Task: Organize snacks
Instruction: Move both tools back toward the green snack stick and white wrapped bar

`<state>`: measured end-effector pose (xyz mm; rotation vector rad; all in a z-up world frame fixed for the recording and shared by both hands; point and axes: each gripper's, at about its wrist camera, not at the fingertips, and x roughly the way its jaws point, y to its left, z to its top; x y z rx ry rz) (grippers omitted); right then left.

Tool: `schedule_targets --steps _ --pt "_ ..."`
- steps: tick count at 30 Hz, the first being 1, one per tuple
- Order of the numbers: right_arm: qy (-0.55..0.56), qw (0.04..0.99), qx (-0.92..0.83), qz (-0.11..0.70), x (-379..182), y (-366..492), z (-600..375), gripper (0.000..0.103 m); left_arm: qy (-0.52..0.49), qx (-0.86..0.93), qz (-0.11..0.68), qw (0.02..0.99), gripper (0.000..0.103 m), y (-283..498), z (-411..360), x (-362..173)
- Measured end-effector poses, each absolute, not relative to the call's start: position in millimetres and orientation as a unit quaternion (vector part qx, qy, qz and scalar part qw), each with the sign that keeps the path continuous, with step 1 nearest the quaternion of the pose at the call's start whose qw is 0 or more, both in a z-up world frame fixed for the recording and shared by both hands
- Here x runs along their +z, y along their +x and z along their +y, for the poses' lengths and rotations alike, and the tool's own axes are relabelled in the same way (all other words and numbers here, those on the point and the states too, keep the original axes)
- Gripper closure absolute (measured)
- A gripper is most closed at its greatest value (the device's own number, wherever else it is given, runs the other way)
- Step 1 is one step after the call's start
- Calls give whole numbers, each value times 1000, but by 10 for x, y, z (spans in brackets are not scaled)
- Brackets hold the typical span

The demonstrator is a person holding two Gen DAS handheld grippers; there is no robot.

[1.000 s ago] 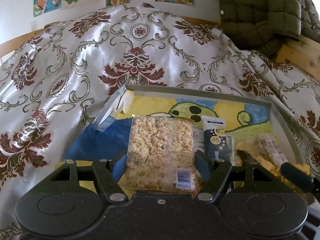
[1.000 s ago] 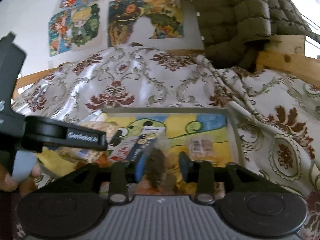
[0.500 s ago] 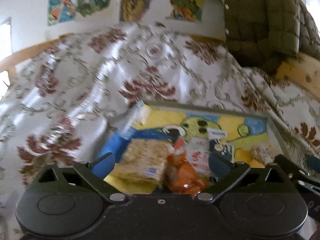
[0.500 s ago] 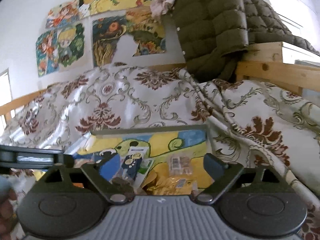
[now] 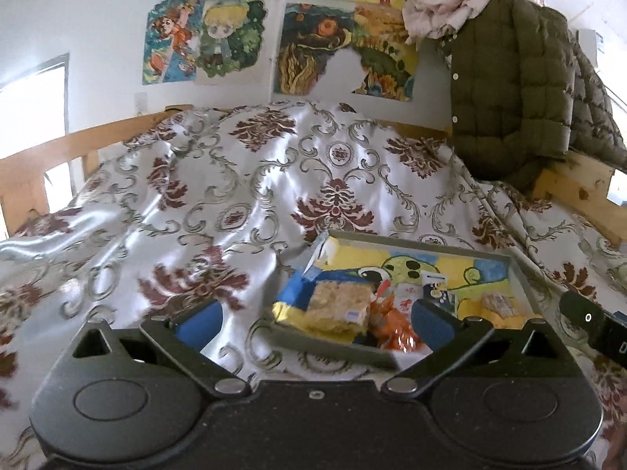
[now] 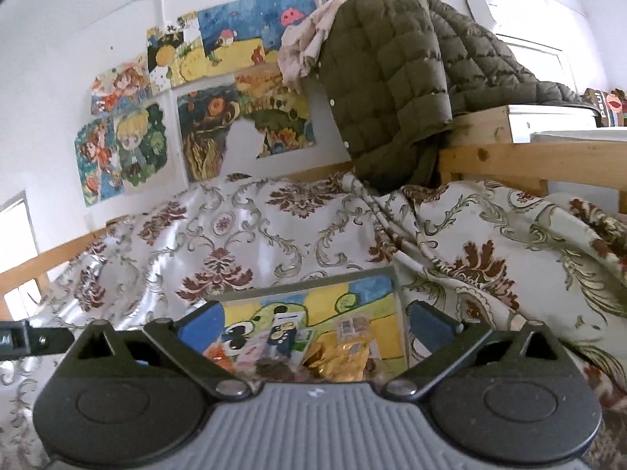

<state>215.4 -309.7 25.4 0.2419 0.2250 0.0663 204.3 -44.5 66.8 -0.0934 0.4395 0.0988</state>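
Your snacks sit together in the tray, a shallow grey-rimmed thing with a bright cartoon painted on its floor, resting on the bed: a clear crinkly pack of puffed rice bars at the tray's left end, an orange foil packet just beside it, a dark blue sachet in the middle and a gold foil wrapper towards the right. Both tools hang clear of all that — your left gripper has its fingers spread wide with nothing between the pads, and your right gripper likewise stands wide and empty. The risk, as I judge it, lies under the tray: the satin bedspread is glossy, slippery and rumpled, so a nudge on the near rim could slide or tip the tray and spill the light, slick packets. The foil ones would skate easily; the rice pack is brittle and would crush under a hard pinch.
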Motion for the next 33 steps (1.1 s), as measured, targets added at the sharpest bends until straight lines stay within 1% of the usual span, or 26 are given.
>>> schedule_targets --steps 8,17,27,33 --pt "113 984 46 132 266 1565 -2968 0 -61 58 209 974 1 1377 -257 583" --pt "100 979 54 170 219 970 -2794 0 -71 92 246 962 1 847 -23 346" --pt "62 973 74 210 103 634 -2432 0 -55 90 261 960 1 506 152 197" --pt "29 968 93 231 32 618 -2224 0 -59 91 258 960 1 396 250 193"
